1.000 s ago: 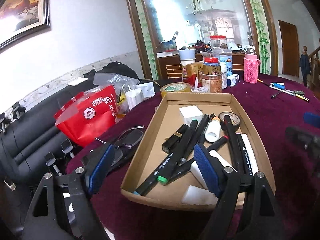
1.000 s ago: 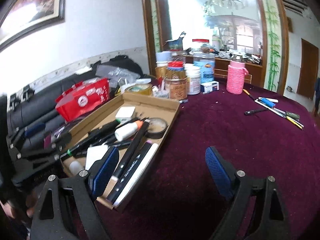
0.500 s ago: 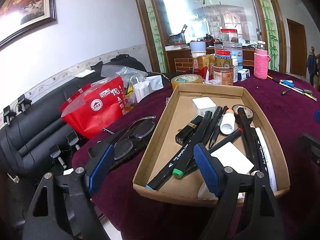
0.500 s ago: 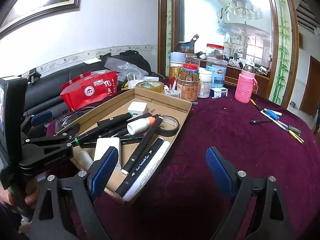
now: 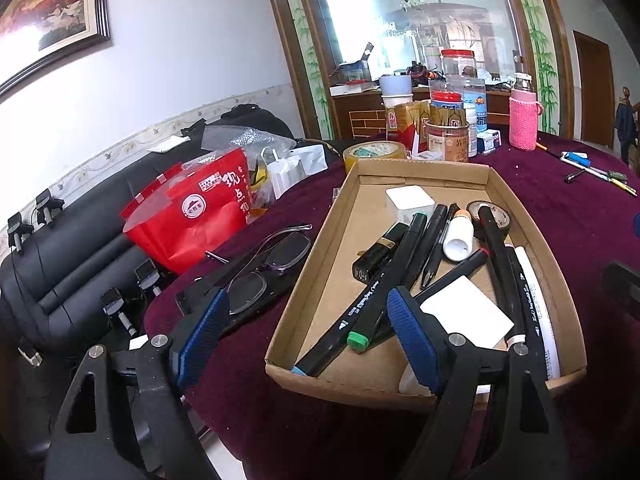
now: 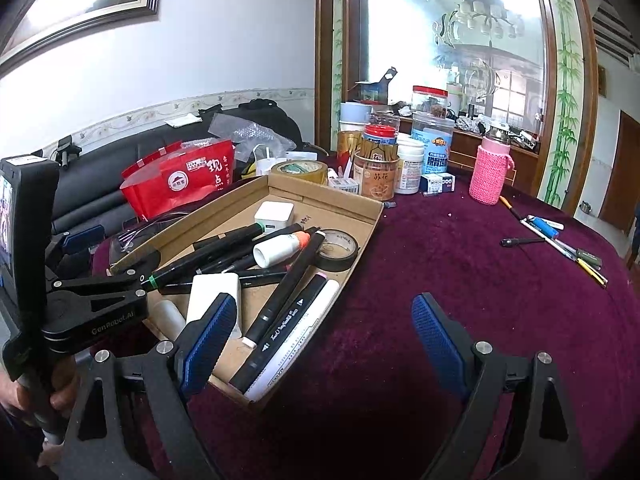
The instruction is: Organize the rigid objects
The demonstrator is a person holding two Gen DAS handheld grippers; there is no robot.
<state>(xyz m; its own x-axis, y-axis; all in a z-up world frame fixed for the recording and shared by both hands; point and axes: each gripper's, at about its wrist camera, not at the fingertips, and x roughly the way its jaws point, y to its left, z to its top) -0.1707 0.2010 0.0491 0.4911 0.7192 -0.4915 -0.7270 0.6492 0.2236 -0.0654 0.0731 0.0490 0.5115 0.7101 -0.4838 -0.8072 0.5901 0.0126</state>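
- Cardboard tray [image 5: 424, 168] lies on the maroon counter [image 6: 460, 264], holding black markers [image 5: 384, 276], a white charger cube [image 5: 410, 202], a white glue bottle [image 5: 459, 236], a roll of black tape [image 5: 494, 216] and a white card [image 5: 466, 316].
- Left gripper [image 5: 308, 332]: jaws apart with nothing between them, the left pad over the eyeglasses [image 5: 272, 264], the right pad over the tray's near end; compared with a second ago, the tray sits slightly higher and further right in this view, and its contents are unchanged.
- Right gripper [image 6: 320, 344]: jaws wide apart and empty, the left pad over the tray's near corner, the right pad above bare counter; the view is now more level than a second ago, when it was tilted.
- Loose pens [image 6: 560, 240] lie on the counter well apart from the tray, as before.
- Red bag [image 5: 192, 208] stands beside the eyeglasses; jars [image 6: 380, 160] and a pink-sleeved bottle [image 6: 490, 172] stand beyond the tray.
- A hand [image 6: 24, 392] grips the left gripper's handle at the right view's lower left edge.
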